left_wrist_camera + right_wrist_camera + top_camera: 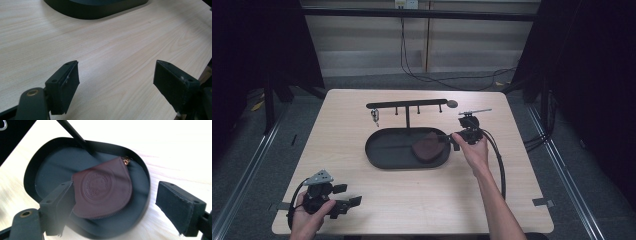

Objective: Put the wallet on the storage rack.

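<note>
You are at a pale wooden table [362, 200], a two-jaw gripper in each hand. In the middle of the table sits a black oval tray [382, 150] with a thin upright post rising from its far rim to a horizontal hook bar [409, 105]; a small set of keys [375, 116] hangs from the bar near its left end.

A dark reddish-brown leather coin pouch [102, 187] lies flat inside the tray, at its right end. It is rounded on one side, has a round embossed seal on its face, a zip along its curved edge and a small gold zip pull at one corner.

Your right gripper [453, 140] hovers at the tray's right rim, pointing left toward the pouch. Its jaws stand wide apart and hold nothing. From its own camera, one jaw overlaps the pouch's edge, and whether it touches the leather cannot be told; the other jaw is out over bare table beyond the rim.

Your left gripper [349, 201] is low at the near left corner of the table, well apart from the tray. Its jaws are also spread wide, with bare wood between them.
</note>
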The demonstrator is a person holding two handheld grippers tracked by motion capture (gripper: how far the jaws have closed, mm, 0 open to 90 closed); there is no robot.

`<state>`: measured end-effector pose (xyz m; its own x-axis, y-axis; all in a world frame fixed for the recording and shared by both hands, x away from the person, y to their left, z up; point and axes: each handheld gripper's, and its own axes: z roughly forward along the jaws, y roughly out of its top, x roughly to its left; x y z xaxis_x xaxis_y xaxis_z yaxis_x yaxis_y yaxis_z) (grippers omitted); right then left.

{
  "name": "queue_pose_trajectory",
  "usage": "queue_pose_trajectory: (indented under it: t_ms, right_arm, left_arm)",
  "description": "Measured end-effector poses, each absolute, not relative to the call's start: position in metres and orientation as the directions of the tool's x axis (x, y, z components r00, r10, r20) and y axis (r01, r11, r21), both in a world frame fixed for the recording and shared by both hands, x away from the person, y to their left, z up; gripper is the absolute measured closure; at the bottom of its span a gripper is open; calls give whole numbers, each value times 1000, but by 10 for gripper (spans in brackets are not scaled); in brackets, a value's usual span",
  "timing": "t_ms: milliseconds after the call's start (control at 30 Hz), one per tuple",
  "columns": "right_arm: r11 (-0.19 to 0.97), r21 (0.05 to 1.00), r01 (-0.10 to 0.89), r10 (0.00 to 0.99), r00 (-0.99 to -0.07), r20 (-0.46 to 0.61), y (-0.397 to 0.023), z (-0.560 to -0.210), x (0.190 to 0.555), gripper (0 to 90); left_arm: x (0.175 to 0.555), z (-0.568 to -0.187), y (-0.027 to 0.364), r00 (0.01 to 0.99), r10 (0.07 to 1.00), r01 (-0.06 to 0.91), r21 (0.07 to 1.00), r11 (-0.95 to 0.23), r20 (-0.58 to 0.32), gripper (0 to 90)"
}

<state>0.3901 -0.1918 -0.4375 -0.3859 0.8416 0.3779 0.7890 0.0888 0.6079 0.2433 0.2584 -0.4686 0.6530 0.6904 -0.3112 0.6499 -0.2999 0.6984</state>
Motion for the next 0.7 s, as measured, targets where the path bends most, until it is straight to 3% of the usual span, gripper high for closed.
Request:
queue_pose_trajectory:
  t_ms: [200, 267, 700]
  right_arm:
    - [76, 627, 775, 858, -371, 355, -207, -434, 376, 155]
    - [71, 641, 765, 862, -370, 346, -211, -433, 371, 215]
    - [64, 655, 752, 892, -338, 301, -244, -427, 331, 178]
  left_arm:
    - [244, -469, 258, 652, 692, 652, 694, -304, -309, 206]
    - [244, -469, 258, 650, 693, 654, 694, -302, -311, 205]
    - [244, -469, 260, 647, 698, 654, 695, -300, -307, 206]
